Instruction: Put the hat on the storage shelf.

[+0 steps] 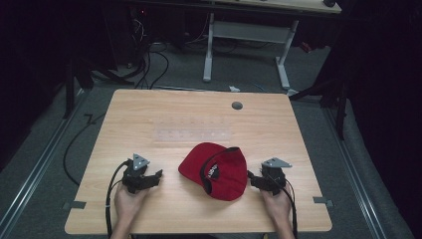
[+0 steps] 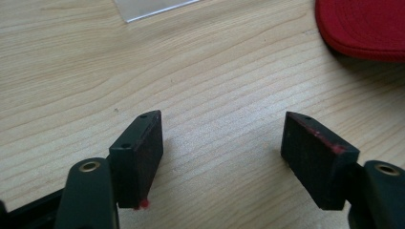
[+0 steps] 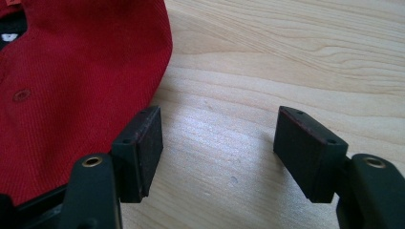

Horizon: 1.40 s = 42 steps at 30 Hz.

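A: High view first – red cap (image 1: 219, 172) lies on the wooden table (image 1: 149, 119), near the front edge, btwn the two grippers. Looks upside down, dark inner band facing up

B: And the hands?

A: Left gripper (image 1: 158, 175) is held in the person's left hand (image 1: 128, 199), apart from the cap w/ bare wood btwn them. Right gripper (image 1: 250, 177) in the right hand (image 1: 276, 199), tips just beside the cap's right side; can't tell from up here if touching

B: Jaws?

A: Left gripper view: both jaws spread wide, nothing btwn them but table, cap's red edge (image 2: 363, 28) at top right. A clear flat sheet (image 2: 153, 7) lies at the top edge. Right gripper view: jaws also wide apart, holding nothing. Cap (image 3: 71, 86) sits at the left, its fabric passing behind the left-hand jaw, wood grain in the gap

B: Anything else on the table?

A: Small grey round disc (image 1: 237, 105) near the far edge, well away from the cap
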{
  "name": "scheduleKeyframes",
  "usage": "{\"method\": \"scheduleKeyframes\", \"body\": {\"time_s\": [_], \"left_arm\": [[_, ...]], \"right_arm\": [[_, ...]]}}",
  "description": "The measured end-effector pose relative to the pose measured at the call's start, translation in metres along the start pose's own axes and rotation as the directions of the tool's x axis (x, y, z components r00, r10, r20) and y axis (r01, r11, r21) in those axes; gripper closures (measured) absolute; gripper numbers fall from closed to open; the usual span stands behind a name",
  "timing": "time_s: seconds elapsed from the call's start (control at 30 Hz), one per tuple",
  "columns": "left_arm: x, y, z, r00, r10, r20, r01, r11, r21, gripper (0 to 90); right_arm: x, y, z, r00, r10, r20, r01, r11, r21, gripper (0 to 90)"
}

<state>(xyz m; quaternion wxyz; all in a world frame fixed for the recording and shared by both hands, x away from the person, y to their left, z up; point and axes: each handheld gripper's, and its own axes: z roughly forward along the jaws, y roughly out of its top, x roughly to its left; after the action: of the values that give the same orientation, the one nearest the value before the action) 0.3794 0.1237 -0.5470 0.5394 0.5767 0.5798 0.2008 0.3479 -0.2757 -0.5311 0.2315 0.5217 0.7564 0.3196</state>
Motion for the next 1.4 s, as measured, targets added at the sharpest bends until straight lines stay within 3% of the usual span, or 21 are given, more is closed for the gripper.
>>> {"method": "scheduleKeyframes", "body": {"time_s": [1.03,1.2,1.4], "left_arm": [[-0.0015,-0.0006,0.0004,1.0,0.0,0.008,0.0,1.0,0.008,27.8],[-0.0015,-0.0006,0.0006,1.0,0.002,0.005,-0.002,1.0,0.007,27.8],[-0.0016,-0.0007,0.0006,1.0,0.003,0.006,-0.003,1.0,0.009,27.4]], "right_arm": [[0.0002,0.0008,0.0007,0.9999,0.009,0.009,-0.009,1.0,-0.002,36.1],[0.0005,-0.0007,-0.002,0.9997,0.02,0.014,-0.02,1.0,-0.001,41.8],[0.0007,-0.0029,-0.0049,0.9996,0.026,0.012,-0.026,1.0,-0.001,41.7]]}}
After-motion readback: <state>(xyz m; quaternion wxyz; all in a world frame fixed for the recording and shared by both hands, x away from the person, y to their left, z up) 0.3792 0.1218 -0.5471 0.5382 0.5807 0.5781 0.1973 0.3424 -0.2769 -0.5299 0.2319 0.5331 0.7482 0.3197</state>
